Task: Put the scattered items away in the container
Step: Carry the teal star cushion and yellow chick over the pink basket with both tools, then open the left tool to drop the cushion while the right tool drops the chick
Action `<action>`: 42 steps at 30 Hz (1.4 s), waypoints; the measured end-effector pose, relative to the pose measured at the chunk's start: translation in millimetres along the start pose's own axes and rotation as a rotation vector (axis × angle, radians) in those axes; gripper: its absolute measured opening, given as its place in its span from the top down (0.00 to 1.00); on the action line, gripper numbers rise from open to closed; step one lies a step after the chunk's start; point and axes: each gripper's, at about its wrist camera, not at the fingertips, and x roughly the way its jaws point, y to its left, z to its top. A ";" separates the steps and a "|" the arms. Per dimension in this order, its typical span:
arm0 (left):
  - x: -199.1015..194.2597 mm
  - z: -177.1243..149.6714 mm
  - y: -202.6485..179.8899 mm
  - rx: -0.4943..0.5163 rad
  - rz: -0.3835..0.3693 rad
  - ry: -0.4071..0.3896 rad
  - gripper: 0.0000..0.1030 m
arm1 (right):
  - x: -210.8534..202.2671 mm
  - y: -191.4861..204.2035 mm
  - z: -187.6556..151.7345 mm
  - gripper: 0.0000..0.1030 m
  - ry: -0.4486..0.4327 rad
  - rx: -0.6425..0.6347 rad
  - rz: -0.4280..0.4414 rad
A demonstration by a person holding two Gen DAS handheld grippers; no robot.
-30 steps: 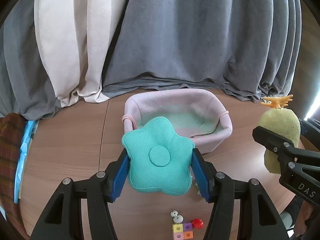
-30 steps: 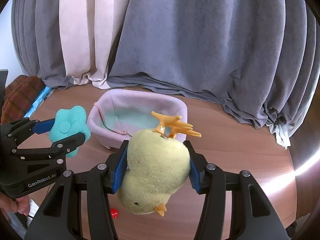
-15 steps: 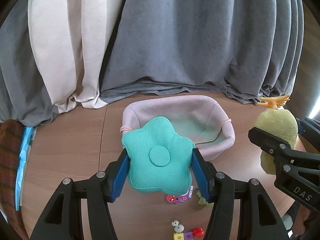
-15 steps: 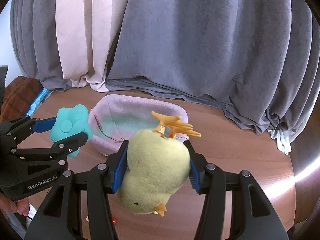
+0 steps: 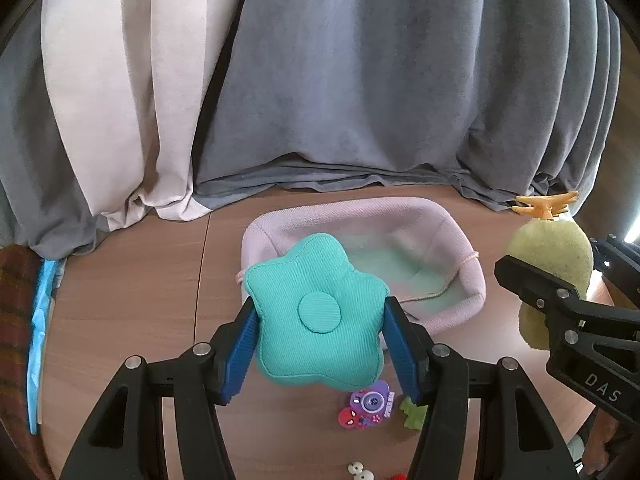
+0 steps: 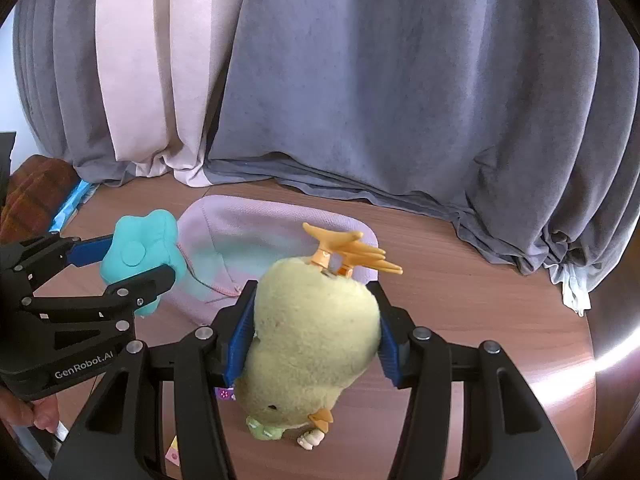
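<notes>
My left gripper is shut on a teal star-shaped cushion and holds it above the table, just in front of the pink fabric basket. My right gripper is shut on a yellow plush chick with an orange hair clip on top, held above the table right of the basket. The cushion and left gripper show at the left in the right wrist view. The chick shows at the right in the left wrist view. The basket has a teal lining and looks empty.
Small items lie on the wooden table near me: a purple and red charm, a green piece, white buttons. Grey and cream curtains hang behind the basket. A blue and plaid bundle lies at the left edge.
Both grippers have risen and pulled back a little with their toys. The basket looks farther away and more small items on the table have come into view.
</notes>
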 end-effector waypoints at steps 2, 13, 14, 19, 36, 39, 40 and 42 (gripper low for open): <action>5.0 3.2 2.6 -0.004 -0.001 0.005 0.45 | 5.9 -0.6 2.8 0.52 0.004 0.000 0.001; 38.4 14.4 9.3 -0.012 -0.014 0.041 0.45 | 40.1 -5.2 12.0 0.52 0.035 0.005 0.018; 41.1 15.0 9.9 -0.012 -0.015 0.044 0.45 | 44.1 -6.2 12.2 0.52 0.039 0.007 0.019; 54.4 17.1 12.7 -0.015 -0.014 0.060 0.45 | 60.6 -8.5 11.8 0.52 0.057 0.006 0.026; 76.7 16.9 22.4 -0.029 -0.013 0.086 0.44 | 84.3 -5.3 13.2 0.52 0.077 -0.012 0.033; 77.1 17.3 22.2 -0.020 -0.025 0.090 0.40 | 86.3 -3.4 13.6 0.52 0.079 -0.019 0.037; 77.0 17.4 22.5 -0.023 -0.028 0.089 0.38 | 87.2 -3.5 13.6 0.51 0.081 -0.016 0.039; 77.1 17.5 23.2 -0.025 -0.027 0.090 0.36 | 87.5 -3.5 13.4 0.51 0.075 -0.014 0.025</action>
